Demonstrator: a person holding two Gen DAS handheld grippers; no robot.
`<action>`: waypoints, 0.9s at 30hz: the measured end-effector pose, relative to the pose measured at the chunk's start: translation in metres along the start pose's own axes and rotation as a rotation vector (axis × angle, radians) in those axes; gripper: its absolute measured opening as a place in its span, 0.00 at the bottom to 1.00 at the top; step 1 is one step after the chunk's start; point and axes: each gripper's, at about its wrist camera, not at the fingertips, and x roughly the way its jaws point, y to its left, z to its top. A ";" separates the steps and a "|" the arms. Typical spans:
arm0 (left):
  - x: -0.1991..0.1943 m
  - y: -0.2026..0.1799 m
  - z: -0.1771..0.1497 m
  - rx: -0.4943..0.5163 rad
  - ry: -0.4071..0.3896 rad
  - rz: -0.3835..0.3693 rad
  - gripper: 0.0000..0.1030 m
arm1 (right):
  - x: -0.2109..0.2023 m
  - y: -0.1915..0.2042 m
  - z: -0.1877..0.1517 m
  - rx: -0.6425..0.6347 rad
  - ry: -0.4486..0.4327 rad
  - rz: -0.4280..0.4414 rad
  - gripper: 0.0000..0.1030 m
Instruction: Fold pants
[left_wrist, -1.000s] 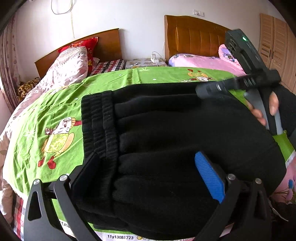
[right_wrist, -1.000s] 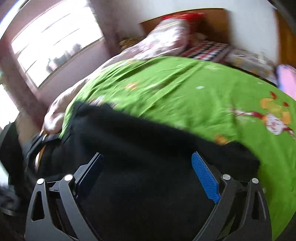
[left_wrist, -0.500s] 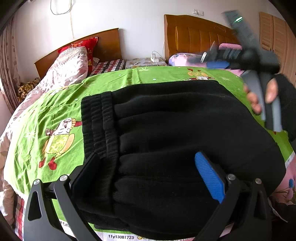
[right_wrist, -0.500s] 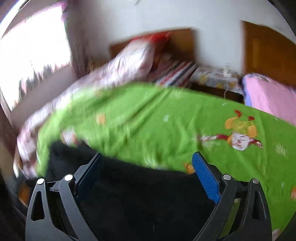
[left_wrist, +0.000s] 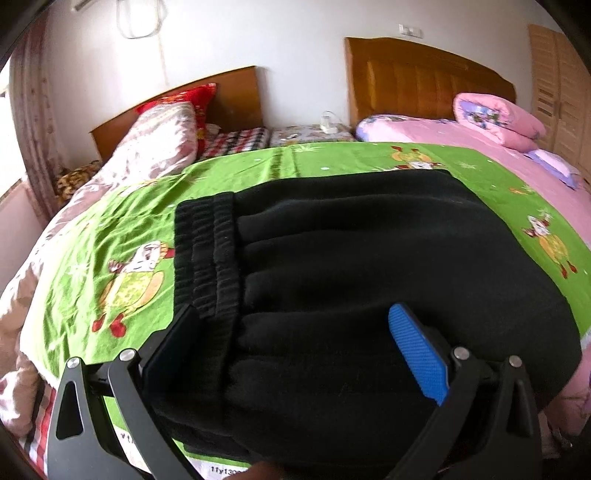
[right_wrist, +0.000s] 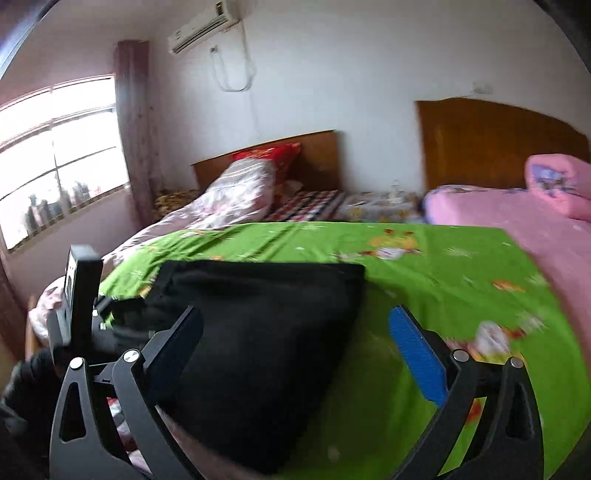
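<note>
Jaws of the right gripper (right_wrist: 295, 354) have just been opening and now stand wide with nothing gripped, pulled back off the black pants (left_wrist: 369, 280), whose folded edge shows at its 9 o'clock. Left gripper (left_wrist: 295, 354) stays put, its jaws spread wide over the waistband end; whether the pads press the cloth I cannot tell. Since the right gripper has left the left view and the pants lie doubled on the green sheet (left_wrist: 122, 225), the fold looks essentially finished.

Black pants (left_wrist: 369, 266) lie on a green cartoon-printed sheet (left_wrist: 122, 229) beside pink bedding (left_wrist: 443, 129).
</note>
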 end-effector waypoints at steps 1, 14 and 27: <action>-0.001 -0.001 0.000 -0.012 -0.008 0.015 0.99 | -0.007 0.001 -0.010 0.007 0.002 -0.015 0.95; -0.070 -0.024 -0.024 -0.072 -0.158 0.103 0.99 | -0.022 0.032 -0.058 -0.077 -0.015 -0.079 0.95; -0.098 -0.025 -0.049 -0.164 -0.231 0.130 0.99 | -0.019 0.053 -0.059 -0.168 -0.050 -0.060 0.95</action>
